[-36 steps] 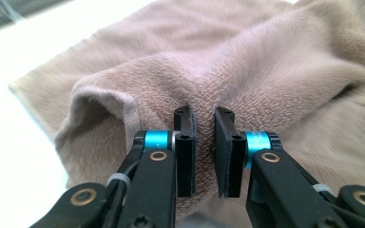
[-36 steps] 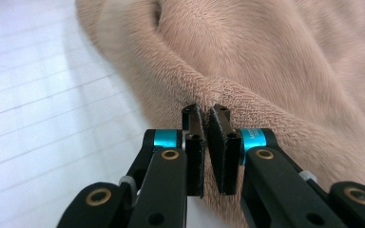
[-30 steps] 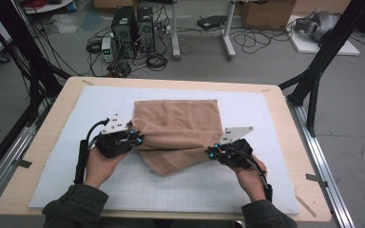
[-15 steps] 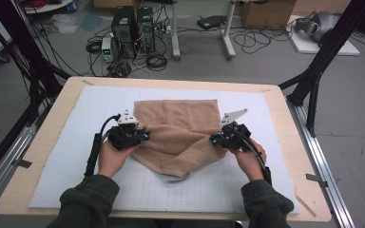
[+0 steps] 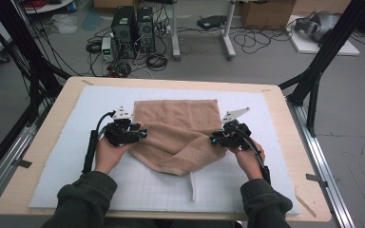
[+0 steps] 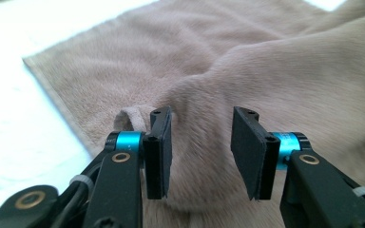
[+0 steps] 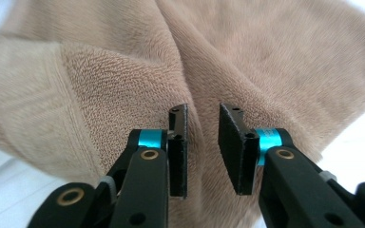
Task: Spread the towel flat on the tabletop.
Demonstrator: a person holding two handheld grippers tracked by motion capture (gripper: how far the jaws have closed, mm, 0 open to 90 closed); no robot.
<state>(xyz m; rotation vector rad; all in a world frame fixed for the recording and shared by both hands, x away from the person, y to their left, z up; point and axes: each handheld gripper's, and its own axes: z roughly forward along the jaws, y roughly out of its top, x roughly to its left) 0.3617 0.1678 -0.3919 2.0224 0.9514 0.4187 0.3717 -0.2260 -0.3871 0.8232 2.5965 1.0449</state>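
Observation:
A tan towel (image 5: 177, 129) lies crumpled on the white mat (image 5: 76, 114), its near part bunched into a point toward me. My left gripper (image 5: 140, 134) is at the towel's left edge and my right gripper (image 5: 215, 139) at its right edge. In the left gripper view, the left gripper (image 6: 202, 147) stands open astride a raised ridge of towel (image 6: 275, 76), its pads (image 6: 247, 152) clear of the cloth. In the right gripper view, the right gripper (image 7: 203, 147) is open over a fold of towel (image 7: 100, 80). Both pairs of jaws have just been opening, with cloth loose between them.
A white strip (image 5: 193, 186) lies on the mat near the front. The wooden table (image 5: 285, 109) borders the mat on all sides. Black frame poles (image 5: 313, 80) rise at the table's back corners, and computers and cables (image 5: 133, 23) sit on the floor behind.
Both hands carried the towel's side edges away from me, bunching its near part. Since then both grippers have opened and let go of the cloth.

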